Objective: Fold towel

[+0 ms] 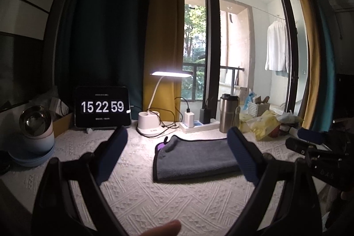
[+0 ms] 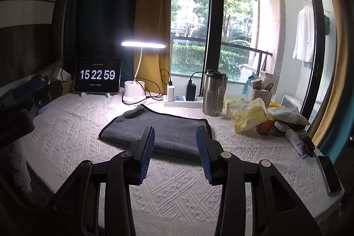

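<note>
While both my claws hang above the table, this is how things lie.

Towel: the grey towel point(image 2: 159, 129) lies folded flat on the white textured table point(image 2: 73, 125), a purple bit showing at its far left corner in my left view.
Left claw: my left claw point(image 1: 177, 149) has its blue pads wide apart, gripping nothing; the towel sits between and beyond them.
Right claw: my right claw point(image 2: 174, 147) is spread too, empty, its pads over the towel's near edge.
Behind the towel: a lit desk lamp point(image 2: 143, 44), a power strip point(image 2: 183, 102) with chargers plugged in, and a steel tumbler point(image 2: 213, 93).
Left side: a tablet clock point(image 2: 97, 75) reading 15 22 59; a round speaker-like object point(image 1: 36, 125), hard to identify.
Right side: yellow packets point(image 2: 250, 117), a white basket point(image 2: 258, 93), a tube point(image 2: 295, 141) and a phone point(image 2: 330, 174) crowd the table's edge.
Cut off: a fingertip point(image 1: 163, 228) shows at the bottom of the left view, blurred.
Hard to make out: the small text on the tablet.
</note>
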Demonstrator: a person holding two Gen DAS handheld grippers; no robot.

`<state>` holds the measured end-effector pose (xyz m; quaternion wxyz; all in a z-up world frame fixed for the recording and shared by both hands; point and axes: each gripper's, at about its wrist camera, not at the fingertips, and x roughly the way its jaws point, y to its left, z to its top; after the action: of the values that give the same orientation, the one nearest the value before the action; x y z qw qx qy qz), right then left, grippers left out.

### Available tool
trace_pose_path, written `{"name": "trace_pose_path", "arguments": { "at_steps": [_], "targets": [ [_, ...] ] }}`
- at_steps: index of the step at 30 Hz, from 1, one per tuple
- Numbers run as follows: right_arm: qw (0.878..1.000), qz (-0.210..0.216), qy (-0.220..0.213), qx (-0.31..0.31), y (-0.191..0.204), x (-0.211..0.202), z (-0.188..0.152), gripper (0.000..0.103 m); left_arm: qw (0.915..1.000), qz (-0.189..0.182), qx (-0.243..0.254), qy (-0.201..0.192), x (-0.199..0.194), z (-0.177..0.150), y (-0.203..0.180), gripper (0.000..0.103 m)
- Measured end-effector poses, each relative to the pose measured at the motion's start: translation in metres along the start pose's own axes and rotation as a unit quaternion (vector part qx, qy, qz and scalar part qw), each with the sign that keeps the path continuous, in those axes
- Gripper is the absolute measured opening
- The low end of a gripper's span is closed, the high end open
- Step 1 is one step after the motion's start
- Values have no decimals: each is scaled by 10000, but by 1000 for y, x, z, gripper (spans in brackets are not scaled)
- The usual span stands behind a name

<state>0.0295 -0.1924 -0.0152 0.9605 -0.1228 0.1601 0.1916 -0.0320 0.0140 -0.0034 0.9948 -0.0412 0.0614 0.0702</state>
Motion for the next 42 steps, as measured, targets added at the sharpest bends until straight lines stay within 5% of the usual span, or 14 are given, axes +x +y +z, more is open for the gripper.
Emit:
{"name": "trace_pose_path", "arguments": {
  "at_steps": [7,11,42],
  "targets": [
    [9994,-200,-176,201,0,-23,-9,43,10000,-6,45,-1,-17,-4,6,93],
    [9994,-252,-167,176,1,-29,-14,53,10000,29,85,6,-21,-7,6,93],
    [9995,-206,-184,151,4,-30,-13,53,9999,58,88,61,-21,-7,6,92]
  ]
}}
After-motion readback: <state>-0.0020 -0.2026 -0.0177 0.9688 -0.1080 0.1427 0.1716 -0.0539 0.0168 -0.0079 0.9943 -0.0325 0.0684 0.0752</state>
